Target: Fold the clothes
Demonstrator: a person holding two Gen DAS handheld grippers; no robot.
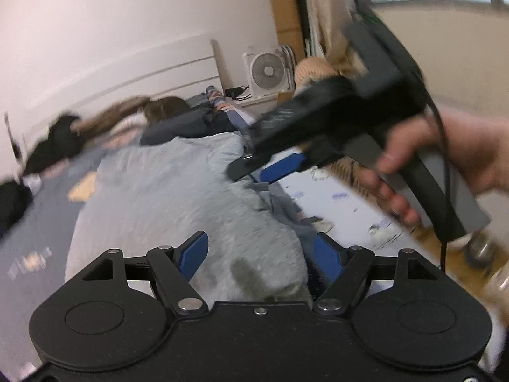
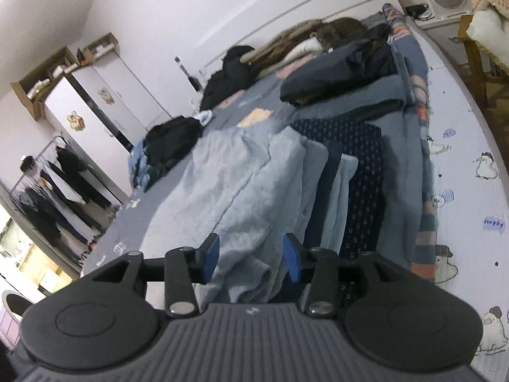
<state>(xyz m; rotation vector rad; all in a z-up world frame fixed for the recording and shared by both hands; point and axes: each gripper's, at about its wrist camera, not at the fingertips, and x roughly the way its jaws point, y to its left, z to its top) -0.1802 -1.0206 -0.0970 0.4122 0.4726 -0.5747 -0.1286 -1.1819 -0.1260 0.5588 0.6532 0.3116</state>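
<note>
The left gripper fills the bottom of the left wrist view, its blue pads spread wide, with the near edge of a light grey garment lying between them and reaching under the body of the tool; the pads do not press on the cloth, so the jaws stand open around it. The garment spreads away from the gripper across the bed, which is blurred here. Above and to the right, the right gripper comes in from the side, held by a hand, its blue fingers just over the far right edge of the same garment; whether they pinch it cannot be told from this view. A fan stands by the wall beyond the bed. In the right wrist view, the right gripper sits low, its two blue pads apart, with a bunched fold of the grey garment running between them and down under the tool; the pads flank the cloth with a gap on each side. To the right of the garment lies a dark patterned cloth, and farther up the bed are folded dark clothes.
</note>
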